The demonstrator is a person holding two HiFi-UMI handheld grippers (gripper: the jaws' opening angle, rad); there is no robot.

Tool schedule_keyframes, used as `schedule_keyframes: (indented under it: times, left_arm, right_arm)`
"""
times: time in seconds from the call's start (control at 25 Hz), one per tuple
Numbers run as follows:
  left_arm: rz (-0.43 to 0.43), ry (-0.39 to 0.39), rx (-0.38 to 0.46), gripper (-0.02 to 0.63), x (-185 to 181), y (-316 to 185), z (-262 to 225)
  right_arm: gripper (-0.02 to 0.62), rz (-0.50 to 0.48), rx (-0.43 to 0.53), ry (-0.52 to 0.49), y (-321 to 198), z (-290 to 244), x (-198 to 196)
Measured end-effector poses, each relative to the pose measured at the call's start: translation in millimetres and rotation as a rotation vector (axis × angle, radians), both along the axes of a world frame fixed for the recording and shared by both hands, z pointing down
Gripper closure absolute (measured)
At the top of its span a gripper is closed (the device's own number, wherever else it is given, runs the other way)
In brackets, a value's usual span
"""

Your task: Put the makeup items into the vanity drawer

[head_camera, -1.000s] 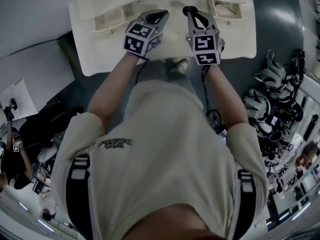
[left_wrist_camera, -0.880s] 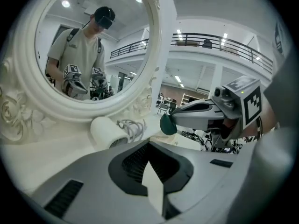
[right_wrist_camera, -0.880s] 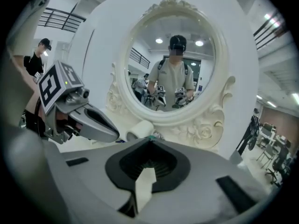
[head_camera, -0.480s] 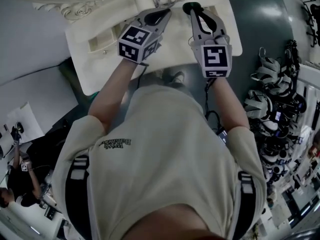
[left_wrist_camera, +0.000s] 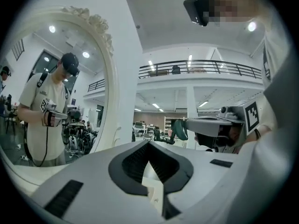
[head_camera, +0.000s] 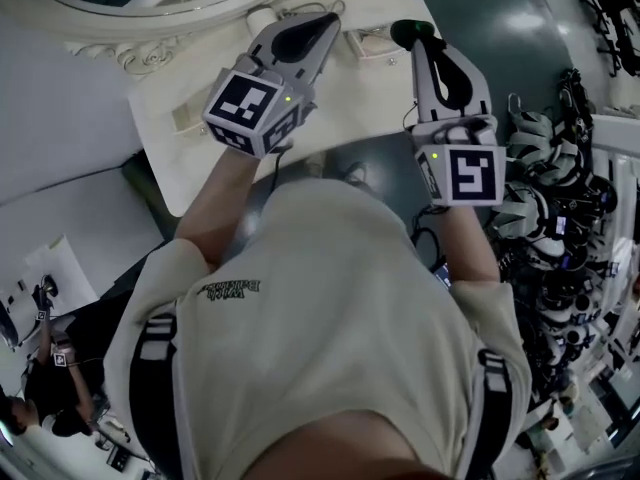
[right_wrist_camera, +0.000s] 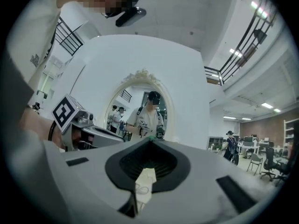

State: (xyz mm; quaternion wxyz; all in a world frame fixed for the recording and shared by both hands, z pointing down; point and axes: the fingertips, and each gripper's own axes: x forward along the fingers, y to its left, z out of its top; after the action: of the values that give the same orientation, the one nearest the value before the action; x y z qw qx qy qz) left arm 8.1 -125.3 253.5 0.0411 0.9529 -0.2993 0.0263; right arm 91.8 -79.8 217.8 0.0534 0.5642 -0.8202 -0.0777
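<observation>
Left gripper (head_camera: 322, 23) and right gripper (head_camera: 408, 34) are hovering clenched, both empty. Small items (head_camera: 368, 44) are lying below, between their tips, on the vanity top (head_camera: 170, 138).

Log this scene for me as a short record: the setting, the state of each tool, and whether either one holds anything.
setting: person standing at a white vanity table with an ornate oval mirror
left tool: jaws together, nothing between them
right tool: jaws together, nothing between them
aim: both tools held level, side by side
makeup items in hand: none
</observation>
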Motion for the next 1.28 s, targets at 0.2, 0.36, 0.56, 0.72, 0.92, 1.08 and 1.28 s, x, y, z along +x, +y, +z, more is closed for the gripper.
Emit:
schedule_keyframes:
  times: [0.2, 0.36, 0.56, 0.72, 0.92, 1.08, 1.28]
  left_arm:
    - [0.020, 0.018, 0.080, 0.600, 9, 29, -28]
    - [0.048, 0.004, 0.099, 0.600, 16, 54, -27]
    - [0.067, -0.009, 0.054, 0.600, 20, 74, -15]
    - [0.064, -0.012, 0.049, 0.600, 25, 80, -14]
    - [0.061, -0.010, 0.045, 0.600, 28, 84, -16]
    - [0.043, -0.012, 0.036, 0.600, 24, 84, -13]
    - [0.023, -0.023, 0.023, 0.600, 22, 81, -9]
  right_arm:
    - [0.591, 0.008, 0.030, -0.035, 31, -15, 17]
    - [0.591, 0.002, 0.037, -0.073, 52, -17, 22]
    - [0.591, -0.010, 0.046, -0.108, 69, -18, 26]
    - [0.591, -0.026, 0.050, -0.126, 80, -20, 29]
    - [0.591, -0.045, 0.042, -0.135, 85, -18, 29]
    - [0.591, -0.062, 0.040, -0.141, 86, -18, 26]
    - [0.591, -0.082, 0.032, -0.144, 83, -16, 26]
